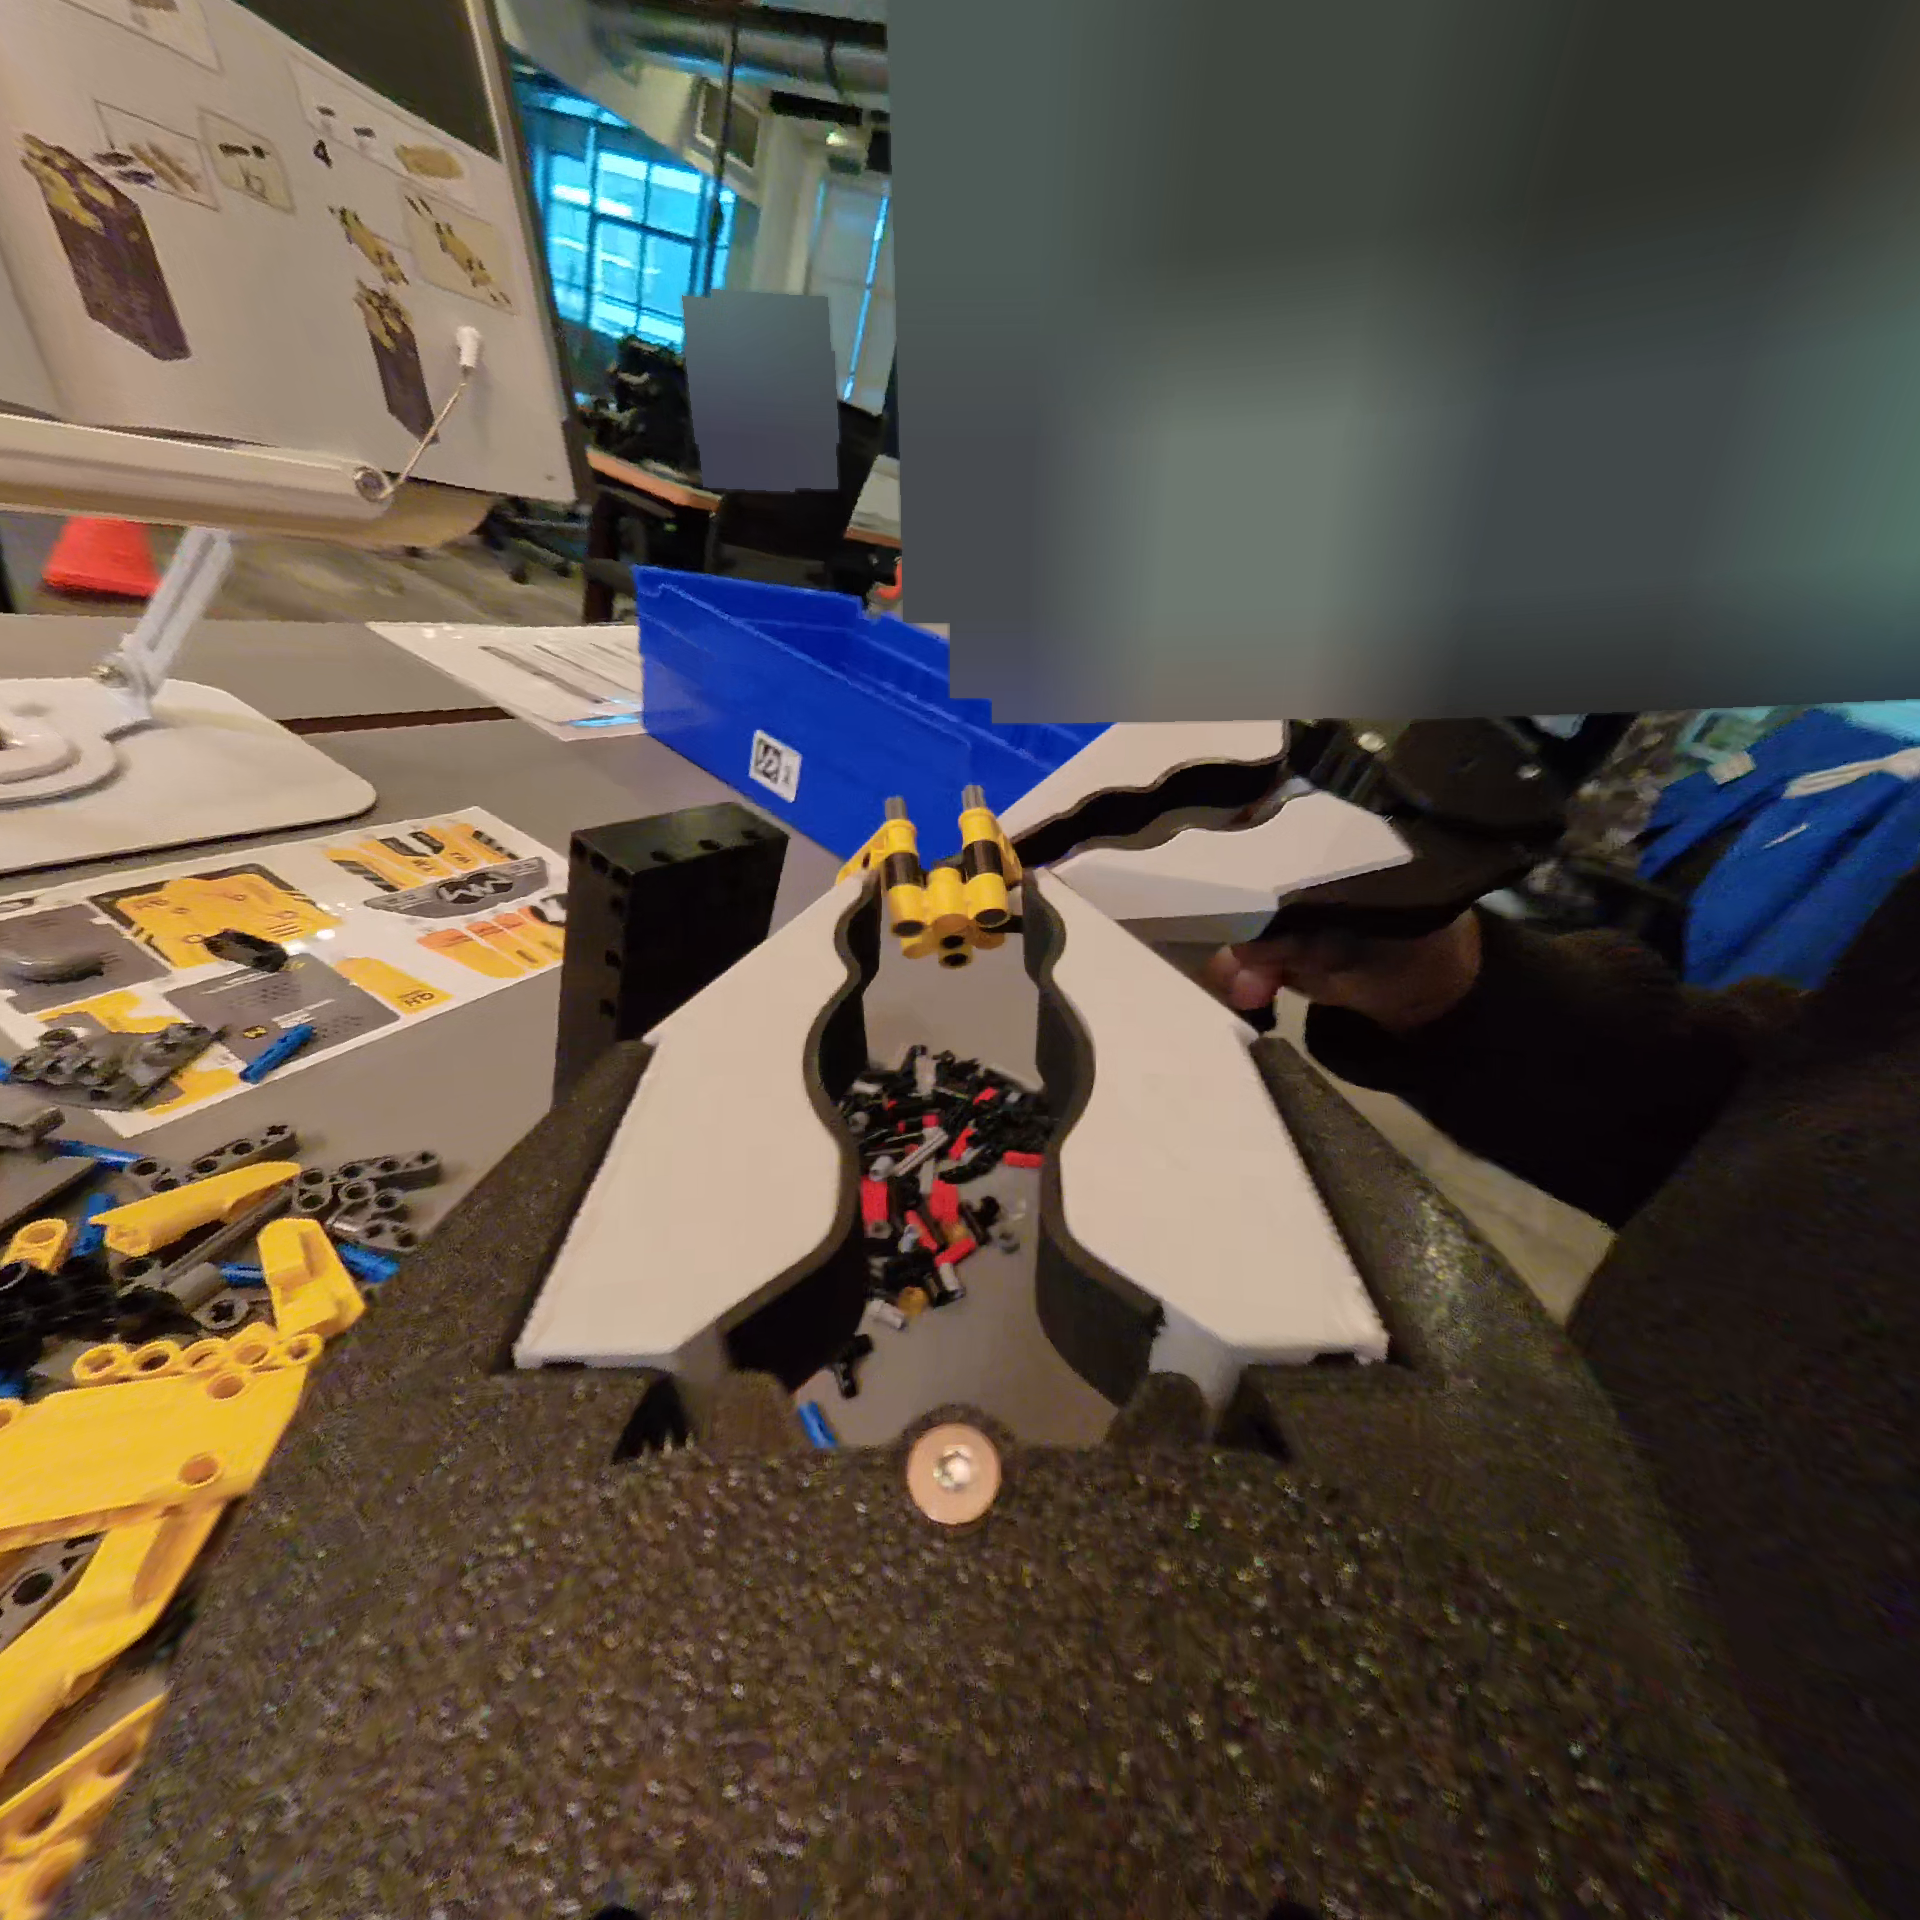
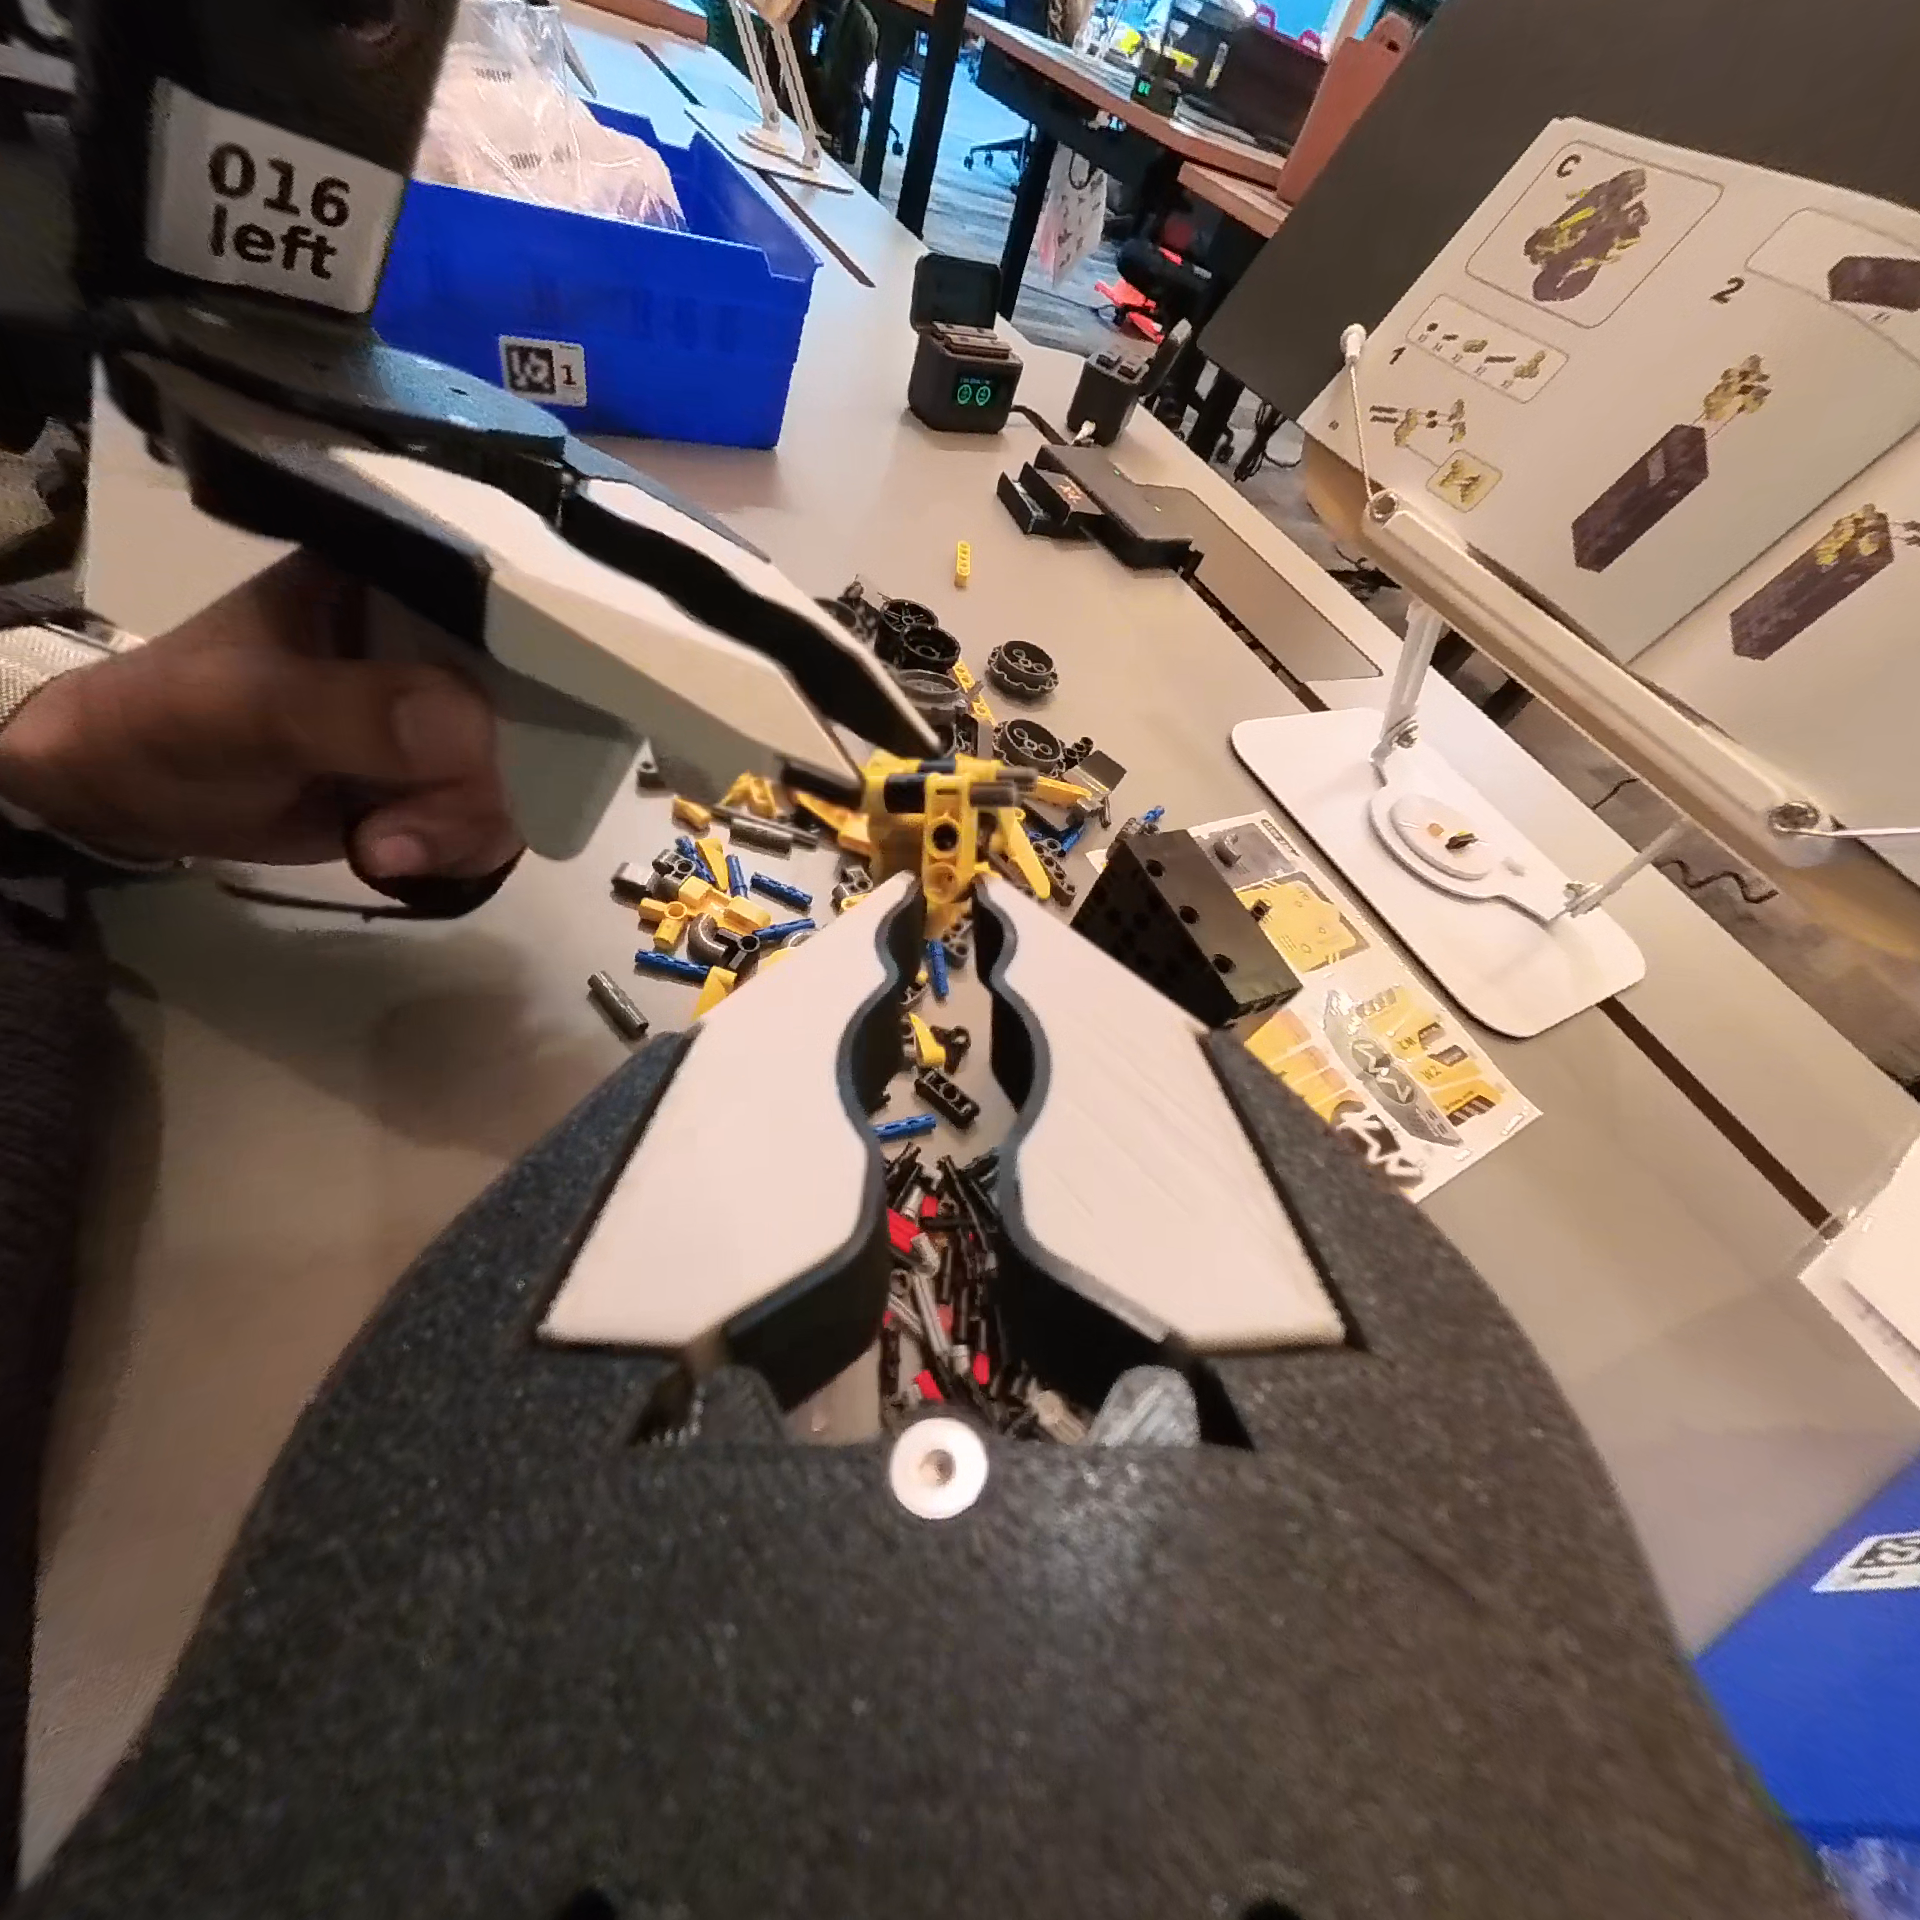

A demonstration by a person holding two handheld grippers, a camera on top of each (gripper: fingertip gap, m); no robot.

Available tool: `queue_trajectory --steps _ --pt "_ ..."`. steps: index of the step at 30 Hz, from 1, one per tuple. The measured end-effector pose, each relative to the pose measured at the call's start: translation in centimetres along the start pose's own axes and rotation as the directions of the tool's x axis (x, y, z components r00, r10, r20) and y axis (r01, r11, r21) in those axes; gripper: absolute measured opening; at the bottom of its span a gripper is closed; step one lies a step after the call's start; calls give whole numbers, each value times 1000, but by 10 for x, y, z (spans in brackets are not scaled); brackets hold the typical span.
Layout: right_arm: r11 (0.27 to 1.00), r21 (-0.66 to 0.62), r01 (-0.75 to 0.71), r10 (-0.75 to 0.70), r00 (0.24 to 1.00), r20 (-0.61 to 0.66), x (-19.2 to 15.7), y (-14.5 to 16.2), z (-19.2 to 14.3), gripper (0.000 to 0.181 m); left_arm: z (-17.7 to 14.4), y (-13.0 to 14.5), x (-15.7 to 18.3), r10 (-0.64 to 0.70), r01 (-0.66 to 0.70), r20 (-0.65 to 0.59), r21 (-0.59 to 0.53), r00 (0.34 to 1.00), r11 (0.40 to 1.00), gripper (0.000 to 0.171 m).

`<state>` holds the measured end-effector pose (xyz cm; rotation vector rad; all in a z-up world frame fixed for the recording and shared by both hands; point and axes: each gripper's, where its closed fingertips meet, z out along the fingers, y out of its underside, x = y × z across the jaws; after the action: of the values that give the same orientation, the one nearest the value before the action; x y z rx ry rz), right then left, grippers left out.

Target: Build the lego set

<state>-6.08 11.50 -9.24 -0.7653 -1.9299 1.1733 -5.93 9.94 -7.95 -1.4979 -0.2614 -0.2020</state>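
1. The left gripper (image 1: 948, 902) has pale smooth fingers with wavy black rubber liners, set in a coarse black foam-like body; it is clenched on a small yellow plastic piece (image 1: 943, 891) with round holes and two black-and-grey pegs pointing away from the camera.
2. The right gripper (image 2: 940, 896), of the same build, pinches the same yellow plastic piece (image 2: 935, 831) from below, its tips closed on the lower stem.
3. In the left view the right gripper (image 1: 1195, 831) comes in from the right and meets the piece, with a hand (image 1: 1351, 961) behind it.
4. Below the yellow piece lies a heap of tiny black, red and grey pins (image 1: 940, 1174) on the smooth grey desk (image 1: 447, 1091).
5. Left of the piece in the left view stands a black perforated block (image 1: 665, 925); behind it is a glossy blue bin (image 1: 831, 707); further left are a sticker sheet (image 1: 260, 956) and loose yellow parts (image 1: 156, 1382).
6. A white stand (image 1: 156, 769) carries an open instruction booklet (image 1: 260, 229).
7. Only the right view shows black wheels (image 2: 1023, 665) beyond the piece, small black chargers (image 2: 961, 364), and further desks; only the left view shows large windows (image 1: 634, 239).
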Motion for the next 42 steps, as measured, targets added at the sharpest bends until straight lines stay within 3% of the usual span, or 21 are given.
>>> queue_trajectory --steps 6,8,12,17,21,34,42 --pt "993 117 -30 16 993 120 -4 -19 -14 8 -20 -33 -10 -148 165 -183 84 972 983 27" --pt "983 169 -68 33 979 199 -9 -29 -22 8 -21 -36 -7 -189 210 -293 42 937 977 27" --pt "954 239 -179 79 924 375 -22 -52 -39 8 -22 -33 25 -233 223 -541 -84 808 971 26" --pt "921 250 -297 133 846 515 -28 -66 -54 8 -22 -34 53 -202 173 -659 -111 724 979 26" --pt "919 216 -330 164 818 551 -30 -66 -56 8 -21 -40 60 -200 190 -690 -92 696 977 25" --pt "933 124 -338 202 776 598 -34 -57 -48 8 -20 -35 55 -186 167 -673 -94 716 981 9" --pt "963 -62 -264 252 787 563 -27 -31 -36 8 -13 -16 35 -103 -15 -567 -200 818 980 8"
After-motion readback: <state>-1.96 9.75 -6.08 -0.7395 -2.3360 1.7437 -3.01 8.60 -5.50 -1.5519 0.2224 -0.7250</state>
